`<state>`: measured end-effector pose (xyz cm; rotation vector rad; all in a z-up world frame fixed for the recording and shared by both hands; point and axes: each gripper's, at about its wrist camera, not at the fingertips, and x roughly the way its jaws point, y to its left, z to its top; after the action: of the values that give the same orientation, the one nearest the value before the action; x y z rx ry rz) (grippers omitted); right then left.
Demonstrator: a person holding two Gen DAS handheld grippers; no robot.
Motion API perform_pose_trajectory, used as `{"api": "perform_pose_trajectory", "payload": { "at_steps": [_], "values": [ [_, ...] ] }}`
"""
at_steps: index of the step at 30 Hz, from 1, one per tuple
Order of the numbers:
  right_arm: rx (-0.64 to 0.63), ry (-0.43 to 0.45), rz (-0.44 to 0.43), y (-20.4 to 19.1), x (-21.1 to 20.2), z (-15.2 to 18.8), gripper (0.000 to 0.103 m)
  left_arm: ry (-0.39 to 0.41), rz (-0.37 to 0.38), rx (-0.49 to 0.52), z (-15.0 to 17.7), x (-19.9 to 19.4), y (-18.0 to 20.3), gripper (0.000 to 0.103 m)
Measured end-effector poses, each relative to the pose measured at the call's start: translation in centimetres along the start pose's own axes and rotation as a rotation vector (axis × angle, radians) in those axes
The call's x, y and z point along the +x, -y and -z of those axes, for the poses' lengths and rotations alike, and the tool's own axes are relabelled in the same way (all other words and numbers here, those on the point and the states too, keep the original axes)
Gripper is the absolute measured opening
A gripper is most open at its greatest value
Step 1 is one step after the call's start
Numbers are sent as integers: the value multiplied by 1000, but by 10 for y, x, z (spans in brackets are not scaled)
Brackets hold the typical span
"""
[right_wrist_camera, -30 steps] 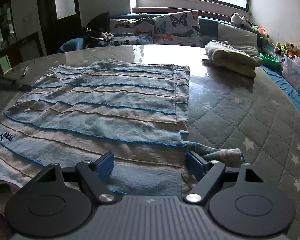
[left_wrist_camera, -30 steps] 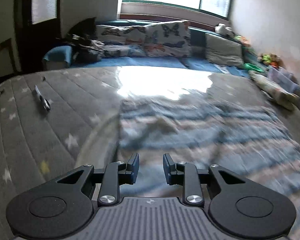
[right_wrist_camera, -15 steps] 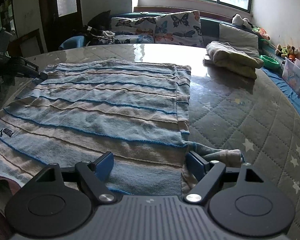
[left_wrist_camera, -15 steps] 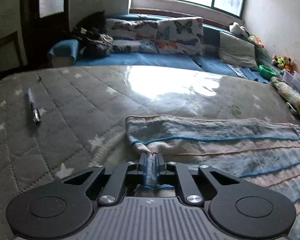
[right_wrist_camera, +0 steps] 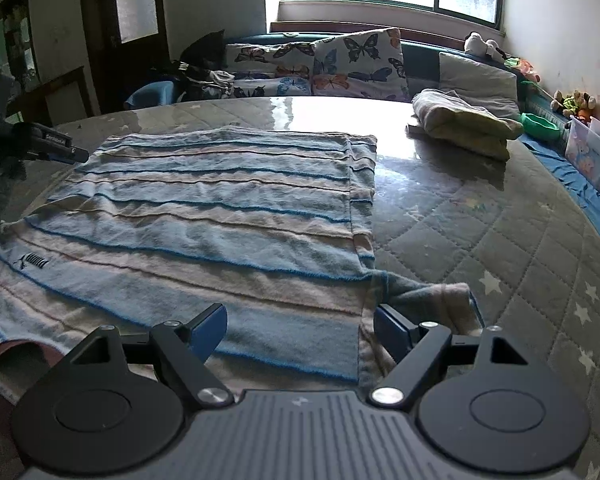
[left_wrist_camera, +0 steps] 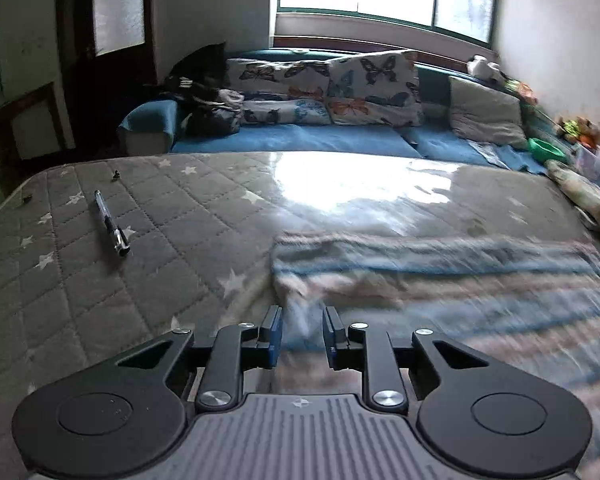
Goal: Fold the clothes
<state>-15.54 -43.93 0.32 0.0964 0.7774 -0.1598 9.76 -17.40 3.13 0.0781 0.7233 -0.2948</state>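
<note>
On the mattress (right_wrist_camera: 480, 216) our striped top (right_wrist_camera: 220, 216) lies spread flat, a sleeve (right_wrist_camera: 428, 292) poking out at its near right, laid wide for folding. Our left gripper (left_wrist_camera: 302, 334) sits at its far-left corner, jaws parted around a tuft they no longer pinch; the right gripper (right_wrist_camera: 300, 326) hovers wide open over the near hem. Only the left view shows the pen (left_wrist_camera: 111, 223); only the right shows the logo (right_wrist_camera: 34, 261) and the folded pile (right_wrist_camera: 464, 126).

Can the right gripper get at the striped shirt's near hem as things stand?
Probably yes: the right gripper hangs open right over the striped shirt hem, nothing between them; the folded bundle lies well off.
</note>
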Motion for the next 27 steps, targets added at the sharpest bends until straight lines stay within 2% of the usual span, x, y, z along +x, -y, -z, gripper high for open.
{"api": "perform_pose_trajectory", "payload": {
  "at_steps": [3, 6, 9, 10, 13, 19, 24, 27],
  "values": [
    [-11, 1, -20, -6, -7, 5, 82, -5, 62, 51, 20, -27, 15, 32],
    [-53, 4, -52, -19, -13, 9, 82, -36, 145, 119, 51, -56, 36, 32],
    [-111, 4, -76, -35, -19, 16, 82, -50, 215, 160, 75, -80, 53, 43],
    [-131, 4, -85, -41, -21, 18, 82, -52, 236, 172, 83, -87, 59, 43],
    [-159, -14, -81, -45, -30, 28, 82, -25, 265, 233, 105, -106, 75, 48],
    [-214, -49, -71, -52, -47, 50, 82, -18, 248, 293, 136, -124, 84, 51],
    [-79, -65, -113, -29, -60, 56, 80, -19, 211, 275, 143, -129, 76, 54],
    [-6, -30, -83, -15, -66, 56, 78, -19, 201, 256, 145, -131, 71, 55]
  ]
}}
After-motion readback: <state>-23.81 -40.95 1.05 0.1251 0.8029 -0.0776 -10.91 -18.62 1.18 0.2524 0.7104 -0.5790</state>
